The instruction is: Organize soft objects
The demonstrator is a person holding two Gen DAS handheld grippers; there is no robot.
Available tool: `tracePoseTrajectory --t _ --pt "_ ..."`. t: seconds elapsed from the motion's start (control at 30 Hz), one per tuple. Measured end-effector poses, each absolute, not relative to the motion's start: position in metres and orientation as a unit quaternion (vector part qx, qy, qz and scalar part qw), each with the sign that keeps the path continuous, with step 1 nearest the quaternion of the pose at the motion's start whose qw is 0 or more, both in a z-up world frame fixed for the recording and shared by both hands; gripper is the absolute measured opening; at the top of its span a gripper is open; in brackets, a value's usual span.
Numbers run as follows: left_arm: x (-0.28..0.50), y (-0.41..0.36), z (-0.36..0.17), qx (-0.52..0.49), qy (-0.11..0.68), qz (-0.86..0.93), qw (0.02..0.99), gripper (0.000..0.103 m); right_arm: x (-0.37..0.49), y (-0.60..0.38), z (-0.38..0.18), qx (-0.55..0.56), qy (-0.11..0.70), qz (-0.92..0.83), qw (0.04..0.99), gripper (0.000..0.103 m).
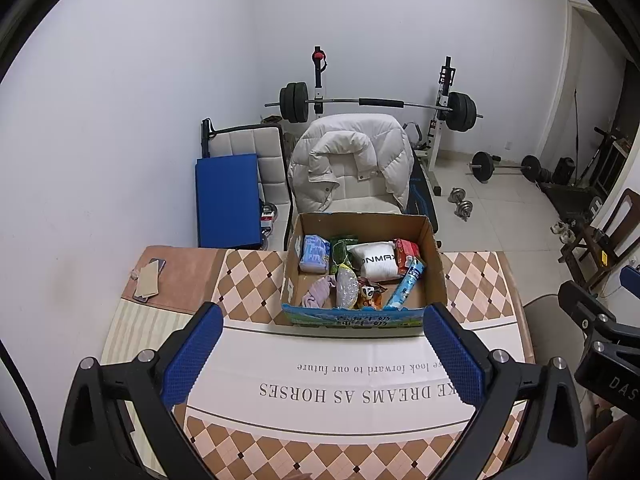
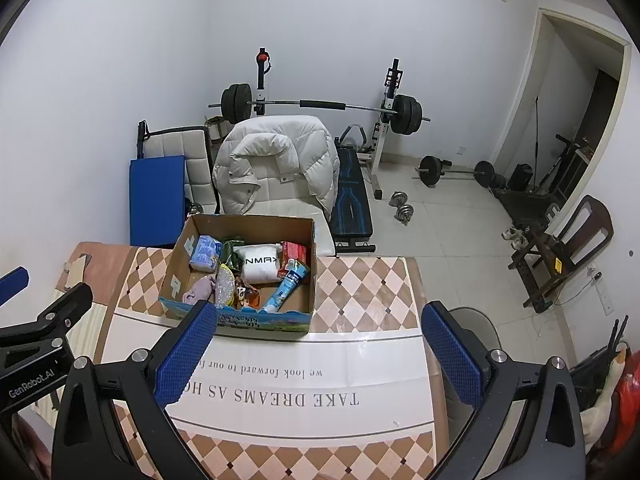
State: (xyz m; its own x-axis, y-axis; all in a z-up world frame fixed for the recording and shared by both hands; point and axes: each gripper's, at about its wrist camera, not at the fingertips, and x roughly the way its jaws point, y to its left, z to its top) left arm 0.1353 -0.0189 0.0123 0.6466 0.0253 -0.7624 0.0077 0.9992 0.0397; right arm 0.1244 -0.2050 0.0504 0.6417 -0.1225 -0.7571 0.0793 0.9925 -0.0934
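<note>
An open cardboard box [image 1: 436,268] stands at the far edge of the table [image 1: 320,432]. In it lie a blue tissue pack [image 1: 314,254], a white roll [image 1: 376,266], a pink cloth [image 1: 318,292], a blue tube [image 1: 406,286] and snack packets. The box also shows in the right wrist view [image 2: 308,280]. My left gripper [image 1: 322,354] is open and empty, above the table in front of the box. My right gripper [image 2: 318,354] is open and empty, in front of the box and to its right.
A phone and a card piece [image 1: 146,278] lie at the table's far left. Behind the table stands a chair with a white puffer jacket [image 1: 350,160], a blue mat [image 1: 226,200] and a barbell rack [image 1: 380,104]. Dumbbells [image 2: 400,206] lie on the floor at right.
</note>
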Motion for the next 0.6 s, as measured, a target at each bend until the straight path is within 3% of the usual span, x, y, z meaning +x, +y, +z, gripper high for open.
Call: tracePoseTrajectory --t 0.6 --pt "0.1354 -0.0189 0.0156 0.019 0.419 0.003 0.908 0.103 0.1246 -0.2073 0.0552 -0.024 0.417 -0.056 0.907 0.103"
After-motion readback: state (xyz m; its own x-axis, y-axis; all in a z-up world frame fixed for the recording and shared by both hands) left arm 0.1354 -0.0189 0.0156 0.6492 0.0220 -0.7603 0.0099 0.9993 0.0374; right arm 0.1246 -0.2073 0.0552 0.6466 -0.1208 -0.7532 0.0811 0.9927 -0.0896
